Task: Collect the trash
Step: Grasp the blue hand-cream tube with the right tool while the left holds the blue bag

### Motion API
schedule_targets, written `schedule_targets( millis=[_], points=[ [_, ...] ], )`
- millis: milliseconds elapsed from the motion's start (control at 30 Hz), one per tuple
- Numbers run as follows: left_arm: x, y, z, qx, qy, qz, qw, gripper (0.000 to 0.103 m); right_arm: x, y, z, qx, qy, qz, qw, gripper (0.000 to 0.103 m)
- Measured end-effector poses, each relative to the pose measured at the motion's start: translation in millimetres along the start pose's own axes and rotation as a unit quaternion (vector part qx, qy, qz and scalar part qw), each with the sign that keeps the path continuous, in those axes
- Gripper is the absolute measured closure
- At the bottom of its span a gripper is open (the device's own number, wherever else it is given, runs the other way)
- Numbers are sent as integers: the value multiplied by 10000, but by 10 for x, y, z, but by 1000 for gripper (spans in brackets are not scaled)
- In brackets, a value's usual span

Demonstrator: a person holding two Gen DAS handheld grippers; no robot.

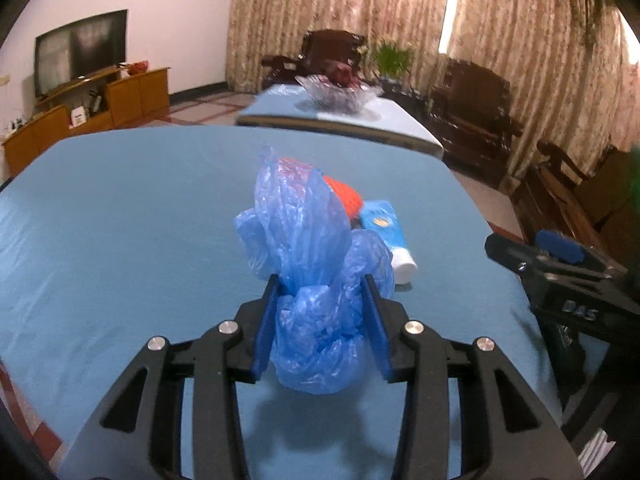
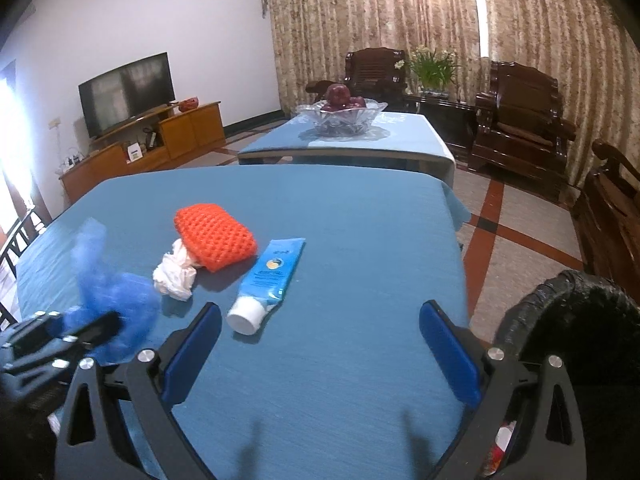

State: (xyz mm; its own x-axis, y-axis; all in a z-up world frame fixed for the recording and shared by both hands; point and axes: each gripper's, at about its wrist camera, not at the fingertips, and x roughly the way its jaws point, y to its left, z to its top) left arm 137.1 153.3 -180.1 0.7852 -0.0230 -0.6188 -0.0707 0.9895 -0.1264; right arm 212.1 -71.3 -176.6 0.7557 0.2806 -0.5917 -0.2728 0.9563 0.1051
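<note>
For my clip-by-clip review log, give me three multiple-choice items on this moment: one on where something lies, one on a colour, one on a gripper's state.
1. Where does the crumpled white tissue lie?
A. Against the orange foam net
B. Inside the glass bowl
C. On the TV cabinet

2. What colour is the plastic bag in the left gripper?
A. Black
B. Blue
C. Green

3. How does the right gripper stand?
A. Shut on the tube
B. Shut on the tissue
C. Open, holding nothing

Answers:
1. A: the crumpled white tissue touches the near end of the orange foam net on the blue table.
2. B: the plastic bag bunched between the left gripper fingers is translucent blue.
3. C: the right gripper has its jaws spread wide over bare cloth, with the tube lying ahead, untouched.
</note>
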Motion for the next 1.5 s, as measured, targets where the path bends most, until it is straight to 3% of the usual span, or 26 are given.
schedule_targets(
  millis=[333, 700, 900, 1133, 1167, 1500],
  points=[
    [53, 534, 103, -273, -61, 742, 9969, 64, 336, 365, -28, -149, 131, -95, 9998, 6],
    [288, 845, 152, -399, 65, 950, 9947, 64, 714, 561, -4, -180, 457, -261, 9985, 12],
    [360, 902, 150, -451, 120, 921, 9947, 64, 912, 578, 24, -92, 795, -308, 9963, 23],
    [417, 895, 160, -467, 157, 928, 9945, 64, 1069, 585, -20, -66, 1181, -218, 9927, 48],
    [417, 890, 159, -462, 161, 926, 9945, 64, 1064, 583, -14, -59, 1174, -201, 9929, 57],
    [303, 774, 189, -370, 96, 864, 9955, 64, 791, 476, -83, 0, 1158, 67, 9932, 59]
  ],
)
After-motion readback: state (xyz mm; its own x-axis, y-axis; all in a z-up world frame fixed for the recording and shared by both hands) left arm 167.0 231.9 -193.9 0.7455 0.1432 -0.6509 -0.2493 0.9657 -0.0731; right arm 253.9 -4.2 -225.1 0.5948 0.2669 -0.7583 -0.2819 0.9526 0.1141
